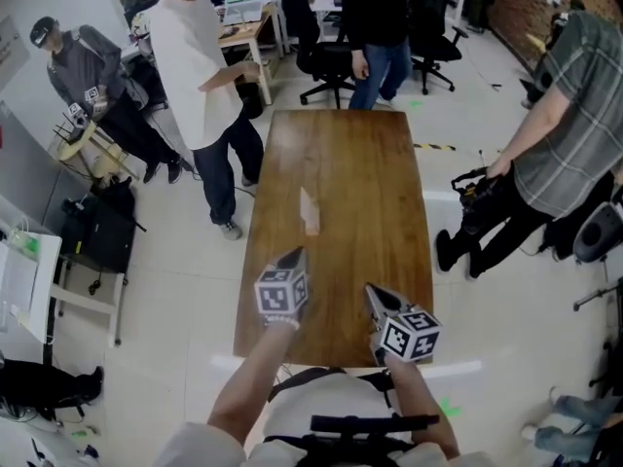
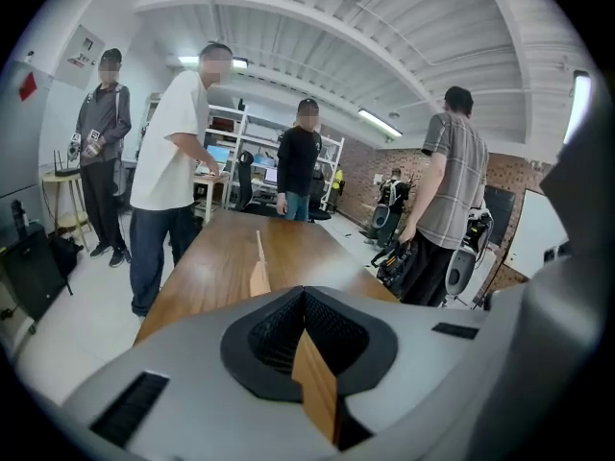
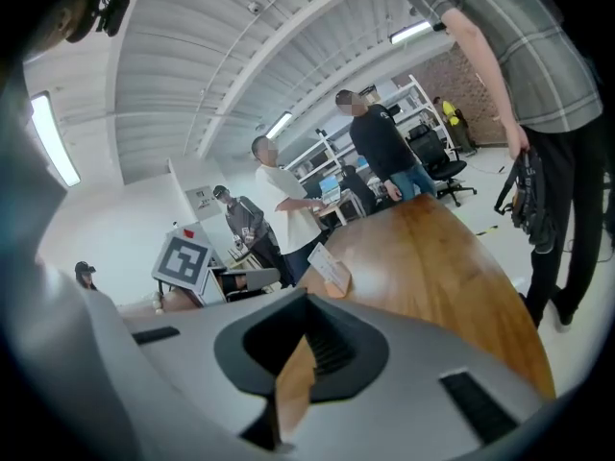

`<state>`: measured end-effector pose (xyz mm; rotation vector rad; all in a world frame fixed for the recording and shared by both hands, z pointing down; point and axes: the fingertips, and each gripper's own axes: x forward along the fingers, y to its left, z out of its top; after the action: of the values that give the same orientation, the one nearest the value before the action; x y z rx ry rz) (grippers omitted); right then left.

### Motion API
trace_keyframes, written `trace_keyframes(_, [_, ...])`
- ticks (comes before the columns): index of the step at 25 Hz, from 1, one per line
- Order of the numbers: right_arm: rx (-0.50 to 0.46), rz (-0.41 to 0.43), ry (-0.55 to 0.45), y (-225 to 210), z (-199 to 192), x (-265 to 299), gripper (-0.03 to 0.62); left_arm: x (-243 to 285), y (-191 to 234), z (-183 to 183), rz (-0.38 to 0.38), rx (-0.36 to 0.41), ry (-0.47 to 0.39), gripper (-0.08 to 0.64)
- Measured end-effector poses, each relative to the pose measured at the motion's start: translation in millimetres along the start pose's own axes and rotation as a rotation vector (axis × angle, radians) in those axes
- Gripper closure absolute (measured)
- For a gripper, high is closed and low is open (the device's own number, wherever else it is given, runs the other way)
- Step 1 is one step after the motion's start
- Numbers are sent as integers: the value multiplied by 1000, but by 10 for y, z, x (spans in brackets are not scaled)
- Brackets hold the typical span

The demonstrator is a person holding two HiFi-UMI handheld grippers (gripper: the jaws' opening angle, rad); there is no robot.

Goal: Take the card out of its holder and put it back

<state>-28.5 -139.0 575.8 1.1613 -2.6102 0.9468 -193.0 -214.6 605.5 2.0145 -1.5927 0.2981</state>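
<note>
1. Head view: the white rectangular card (image 1: 309,205) stands upright in its small light-wood holder (image 1: 311,228) near the middle of the long brown wooden table (image 1: 370,163). It lies beyond both tools and neither touches it. The left gripper (image 1: 296,255) hangs over the near part of the table. The right gripper (image 1: 374,292) is to its right and closer to the near edge. Both forearms reach forward from the near edge, with the tips angled gently down toward the card.

2. Left gripper view: this gripper's jaws are pressed together with nothing between them. The card (image 2: 258,257) shows edge-on ahead, slightly left of the jaw line and well apart from it. The step in hand looks like the approach, so the jaws must spread before they arrive. This tool seems the natural one to steady the holder, pinching the wooden base low down so it cannot tip or slide.

3. Right gripper view: these jaws are also closed and empty. The card's face (image 3: 325,262) shows ahead and to the left, seated in its holder. For a clean pull, this gripper should open, take the card by its upper edge and lift straight along the slot without twisting.
</note>
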Motion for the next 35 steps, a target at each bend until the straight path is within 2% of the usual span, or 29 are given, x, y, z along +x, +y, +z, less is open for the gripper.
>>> trace_keyframes(5, [8,-12,14,-95,23,156,581,307,208,102,23,7,19,560])
trace_keyframes(6, [8,-12,15,-120,35,179,581,376,237,115,25,4,26,527])
trace_keyframes(7, [9,-13,15,-145,43,200,581,438,259,130,26,2,36,457])
trace_keyframes(11, [28,-22,15,-227,41,287,581,666,345,237,42,30,57,440])
trace_keyframes(13, [34,-27,21,-234,36,325,581,790,420,259,56,41,72,394])
trace_keyframes(16, [38,-31,24,-261,43,356,581,983,546,203,74,52,105,373])
trace_keyframes(30, [69,-53,27,-457,126,501,581,1479,781,55,142,63,183,373])
trace_keyframes(35, [81,-60,29,-507,134,545,581,1622,817,52,155,44,196,373])
